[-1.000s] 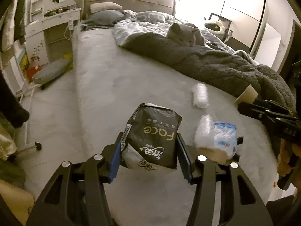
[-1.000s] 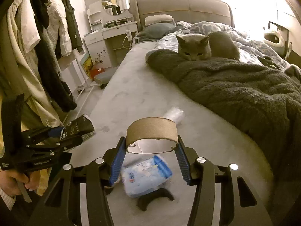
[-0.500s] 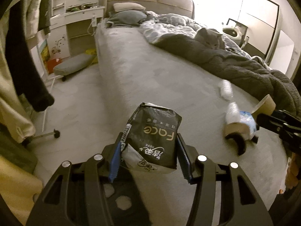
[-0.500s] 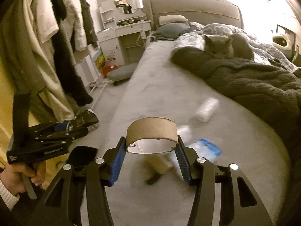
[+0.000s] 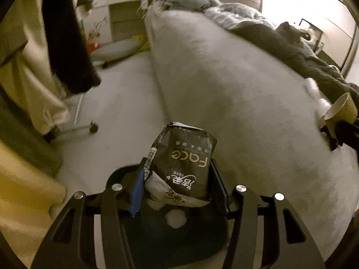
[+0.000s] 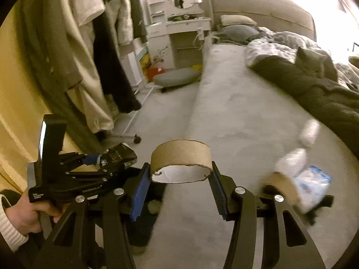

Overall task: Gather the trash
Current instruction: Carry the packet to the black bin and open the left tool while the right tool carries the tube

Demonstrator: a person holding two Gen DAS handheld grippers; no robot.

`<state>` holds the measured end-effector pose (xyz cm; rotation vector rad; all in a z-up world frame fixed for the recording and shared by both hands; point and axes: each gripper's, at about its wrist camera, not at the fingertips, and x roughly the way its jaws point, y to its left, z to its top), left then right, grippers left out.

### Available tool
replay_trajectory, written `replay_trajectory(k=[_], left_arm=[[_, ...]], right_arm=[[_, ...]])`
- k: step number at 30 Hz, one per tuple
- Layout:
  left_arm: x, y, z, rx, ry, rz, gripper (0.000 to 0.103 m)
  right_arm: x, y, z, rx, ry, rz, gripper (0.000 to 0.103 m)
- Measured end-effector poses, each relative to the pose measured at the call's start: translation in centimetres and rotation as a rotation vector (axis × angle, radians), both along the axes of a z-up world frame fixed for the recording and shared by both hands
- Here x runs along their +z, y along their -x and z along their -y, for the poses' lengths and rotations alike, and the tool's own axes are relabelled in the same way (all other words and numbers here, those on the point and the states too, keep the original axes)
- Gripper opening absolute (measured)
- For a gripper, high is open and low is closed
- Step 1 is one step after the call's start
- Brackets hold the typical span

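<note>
Left wrist view: the left tongs (image 5: 179, 180) grip the black tissue pack (image 5: 181, 163), now swung off the bed (image 5: 224, 94) over a dark bin (image 5: 179, 231), mostly hidden. The right tongs (image 6: 178, 187) clamp the cardboard roll (image 6: 180, 157). Farther right, blurred wrappers (image 6: 300, 174) lie on the bed.

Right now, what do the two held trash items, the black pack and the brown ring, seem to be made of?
The black pack in the left tongs looks like thin glossy plastic film: it creases, shines and carries white print. The brown ring in the right tongs looks like matte cardboard, probably a cut tube core, given its ragged torn edge and pale inside.
</note>
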<state>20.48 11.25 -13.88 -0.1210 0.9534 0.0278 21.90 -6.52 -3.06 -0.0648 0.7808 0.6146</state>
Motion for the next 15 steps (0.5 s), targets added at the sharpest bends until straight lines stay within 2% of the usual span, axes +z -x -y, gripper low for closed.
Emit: replay_trajectory(k=[8,15], left_arm=[[-3.7,0.7,-3.3,0.036,-0.005,-0.124,0.056],[-7.0,1.6,-5.1,0.034,0.064,-0.255,0.057]], right_arm=[[-1.5,0.1,-4.7,0.057,0.035,-0.001,0.053],[-3.0,-0.5,-7.3,0.097,0.043,-0.035,0.053]])
